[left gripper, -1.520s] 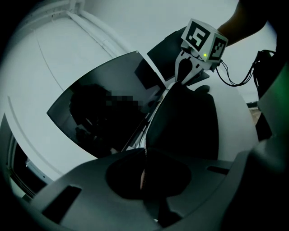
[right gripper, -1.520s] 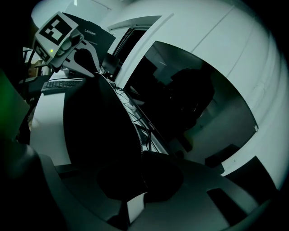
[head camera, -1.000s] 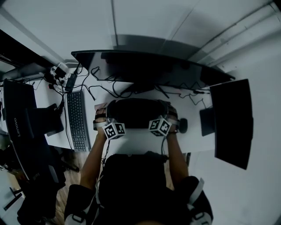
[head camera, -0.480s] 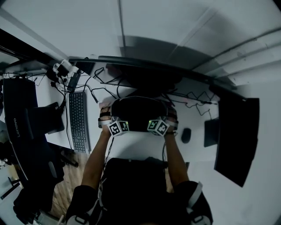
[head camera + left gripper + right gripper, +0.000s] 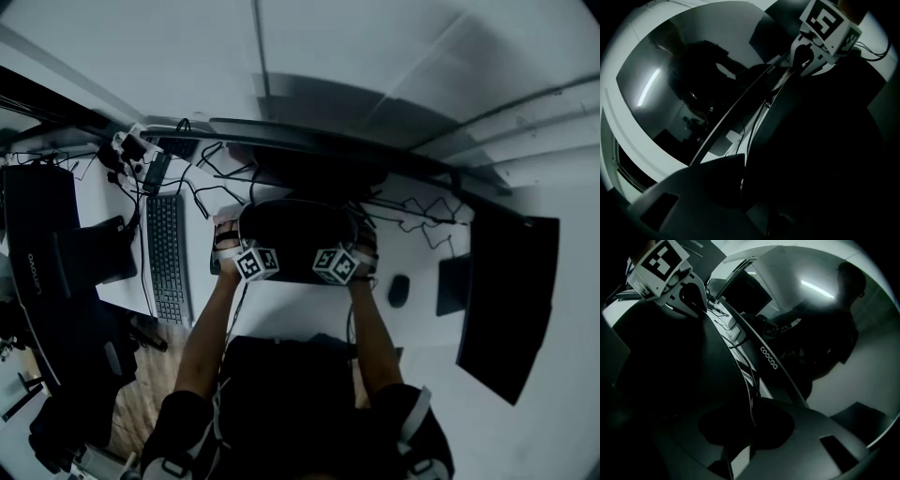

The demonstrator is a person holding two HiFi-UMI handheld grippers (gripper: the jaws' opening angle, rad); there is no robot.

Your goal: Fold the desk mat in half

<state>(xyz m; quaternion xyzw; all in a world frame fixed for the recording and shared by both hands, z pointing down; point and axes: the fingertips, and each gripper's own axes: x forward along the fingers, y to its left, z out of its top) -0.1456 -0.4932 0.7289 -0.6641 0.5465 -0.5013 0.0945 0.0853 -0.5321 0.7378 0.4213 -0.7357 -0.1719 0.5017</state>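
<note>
The black desk mat (image 5: 295, 239) lies on the white desk (image 5: 281, 309) as a rounded, doubled-over dark shape in front of the monitor. My left gripper (image 5: 244, 247) is at its left side and my right gripper (image 5: 349, 247) at its right side, with the marker cubes toward me. In the left gripper view the mat (image 5: 815, 140) fills the right half, and its thin edge runs down between the jaws of my left gripper (image 5: 743, 187). The right gripper view shows the mat's stitched edge (image 5: 749, 399) standing in the gap of my right gripper (image 5: 750, 430). Both pairs of jaws are opening.
A curved monitor (image 5: 309, 159) stands just behind the mat, with cables (image 5: 216, 192) along its foot. A keyboard (image 5: 167, 258) and a dark laptop (image 5: 37, 253) lie to the left. A mouse (image 5: 397, 291) and a black screen (image 5: 506, 291) are on the right.
Both grippers have moved a little farther toward the monitor with the mat's edge. The head view has shifted slightly.
</note>
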